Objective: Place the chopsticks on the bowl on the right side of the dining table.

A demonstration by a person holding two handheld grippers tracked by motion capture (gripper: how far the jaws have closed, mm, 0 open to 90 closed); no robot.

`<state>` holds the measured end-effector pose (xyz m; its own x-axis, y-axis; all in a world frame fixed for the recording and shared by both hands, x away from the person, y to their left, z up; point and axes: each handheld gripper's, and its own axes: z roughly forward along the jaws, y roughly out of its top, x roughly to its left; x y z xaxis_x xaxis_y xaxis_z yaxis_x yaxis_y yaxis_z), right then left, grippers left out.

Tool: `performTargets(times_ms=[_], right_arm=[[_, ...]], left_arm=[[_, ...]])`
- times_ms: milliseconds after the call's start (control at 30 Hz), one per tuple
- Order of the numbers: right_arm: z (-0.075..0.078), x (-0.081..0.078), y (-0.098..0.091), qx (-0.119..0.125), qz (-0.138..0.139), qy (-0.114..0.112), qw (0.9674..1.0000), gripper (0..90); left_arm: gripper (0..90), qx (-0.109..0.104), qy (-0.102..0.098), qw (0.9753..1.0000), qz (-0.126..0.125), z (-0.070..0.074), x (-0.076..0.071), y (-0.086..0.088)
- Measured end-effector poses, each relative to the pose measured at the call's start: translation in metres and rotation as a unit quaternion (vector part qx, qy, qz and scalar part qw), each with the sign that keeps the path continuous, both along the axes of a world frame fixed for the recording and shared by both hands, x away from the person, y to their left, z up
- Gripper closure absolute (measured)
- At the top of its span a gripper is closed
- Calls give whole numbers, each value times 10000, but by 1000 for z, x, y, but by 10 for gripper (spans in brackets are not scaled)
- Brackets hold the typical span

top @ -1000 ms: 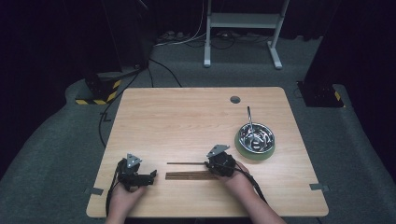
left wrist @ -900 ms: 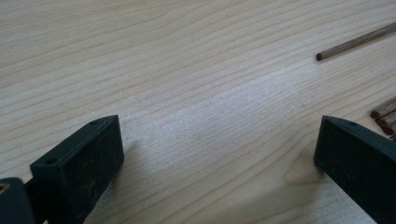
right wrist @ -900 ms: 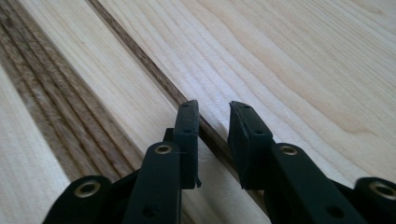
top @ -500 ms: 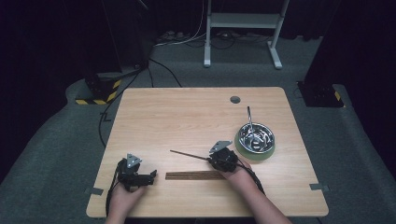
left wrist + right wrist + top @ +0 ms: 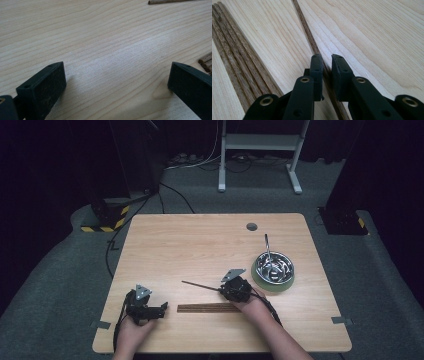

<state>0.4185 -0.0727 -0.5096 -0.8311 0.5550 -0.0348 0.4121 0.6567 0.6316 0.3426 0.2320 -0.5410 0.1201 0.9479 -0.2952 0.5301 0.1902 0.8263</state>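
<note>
Light wood table [image 5: 200,245], mostly bare across the far and left parts; plenty of free surface there. Both grippers work near the near edge.

Left gripper [image 5: 159,309] sits low at the near-left, held by the left hand [image 5: 131,332], jaws wide apart with nothing between them; the left gripper view shows bare tabletop between the two black jaws. Ends of the chopstick bundle [image 5: 206,61] just beside its right-hand jaw, apparently not touching, though the frame edge cuts it off.

Right gripper [image 5: 220,289] is near centre, held by the right hand [image 5: 252,302]. Jaws nearly together, clamped on a single chopstick [image 5: 199,285] that sticks out leftward and slightly away from the person. In the right gripper view the single chopstick [image 5: 305,30] runs between the jaws and on ahead over the wood.

Chopstick bundle [image 5: 207,308] lies flat, parallel to the near edge, between the two grippers and just nearer the person than the right gripper. In the right gripper view it lies just left of the held stick, apart from it.

Right of the right gripper, near the table's right edge: metal bowl [image 5: 274,265] on a green base [image 5: 272,283], with a metal utensil handle [image 5: 267,245] standing up out of it. Small round hole [image 5: 251,226] in the table near the far edge. Grey carpet [image 5: 65,270] around the table.
</note>
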Motion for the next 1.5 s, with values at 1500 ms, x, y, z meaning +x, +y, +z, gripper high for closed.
performTargets(times_ms=[1500], right_arm=[[0,0,-7,-59,335,-100,9994,828]], left_arm=[[16,-14,-13,10000,2,0,0,0]])
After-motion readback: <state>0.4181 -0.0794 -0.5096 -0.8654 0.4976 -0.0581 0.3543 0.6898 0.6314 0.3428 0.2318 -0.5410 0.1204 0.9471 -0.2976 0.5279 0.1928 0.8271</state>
